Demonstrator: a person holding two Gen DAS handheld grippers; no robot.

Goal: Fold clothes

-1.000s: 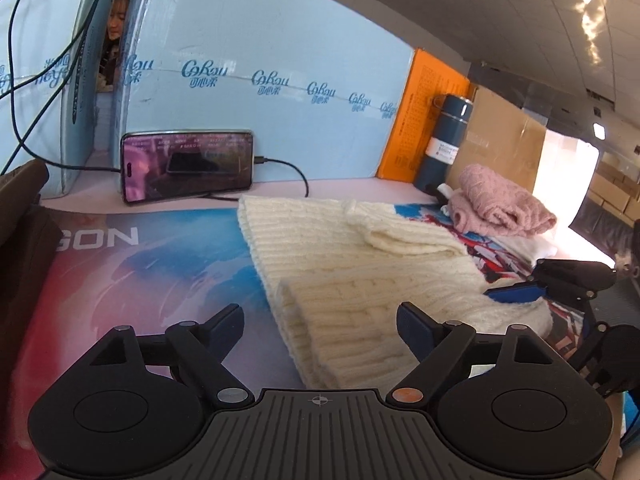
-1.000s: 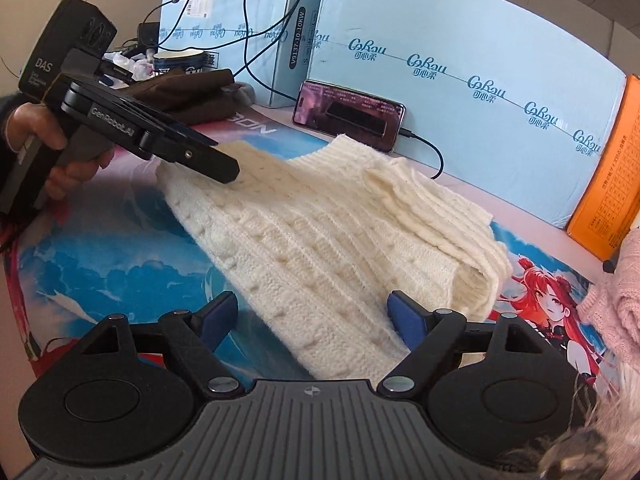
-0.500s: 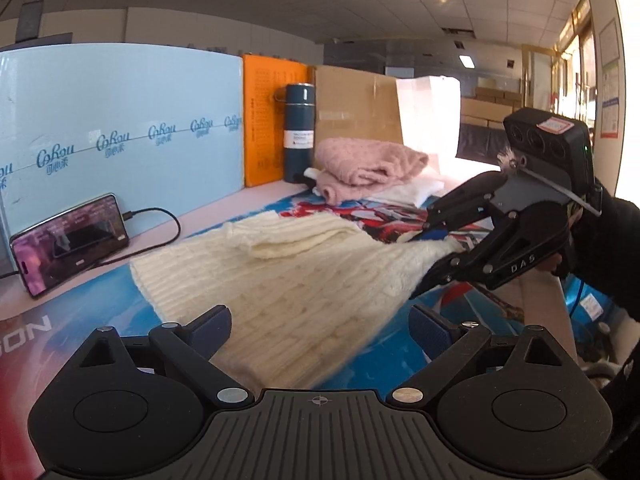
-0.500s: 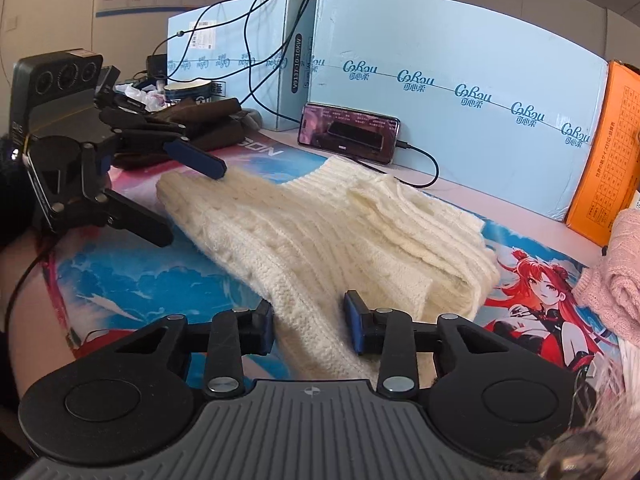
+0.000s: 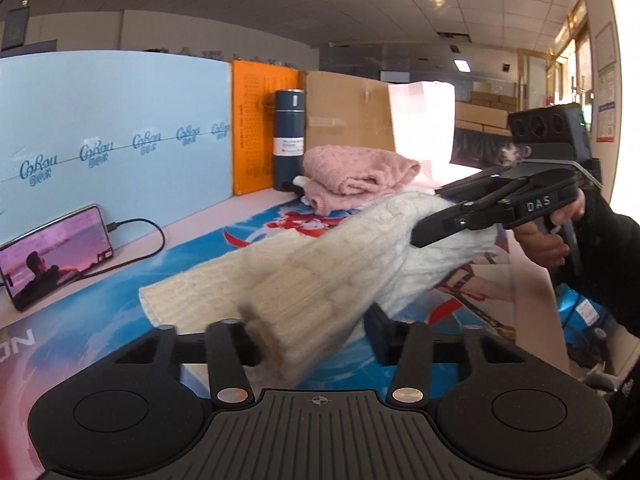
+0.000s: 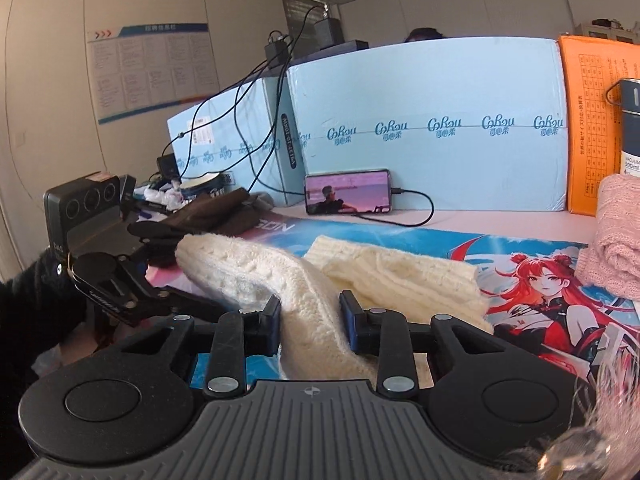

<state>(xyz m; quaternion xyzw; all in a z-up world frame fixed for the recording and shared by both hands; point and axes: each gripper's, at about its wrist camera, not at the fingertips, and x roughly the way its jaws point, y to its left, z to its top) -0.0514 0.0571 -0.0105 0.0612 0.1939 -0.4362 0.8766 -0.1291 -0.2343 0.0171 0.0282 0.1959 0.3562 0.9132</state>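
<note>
A cream knit sweater (image 5: 320,268) is lifted off the printed desk mat (image 5: 200,264) and hangs between both grippers. My left gripper (image 5: 316,336) is shut on its near edge; it also shows at the left of the right wrist view (image 6: 172,296). My right gripper (image 6: 310,320) is shut on the sweater (image 6: 256,268) at the other edge, and shows at the right of the left wrist view (image 5: 440,220). Part of the sweater still rests on the mat (image 6: 400,276).
A folded pink sweater (image 5: 356,176) lies at the back right beside a dark flask (image 5: 289,140). A phone (image 5: 56,256) with a cable leans on blue boxes (image 6: 420,120). Dark brown clothes (image 6: 208,216) lie at the left. An orange box (image 5: 260,128) stands behind.
Both grippers closed on the cream sweater and raised it off the mat. The left gripper was open half a second ago and is now shut on the near edge.
</note>
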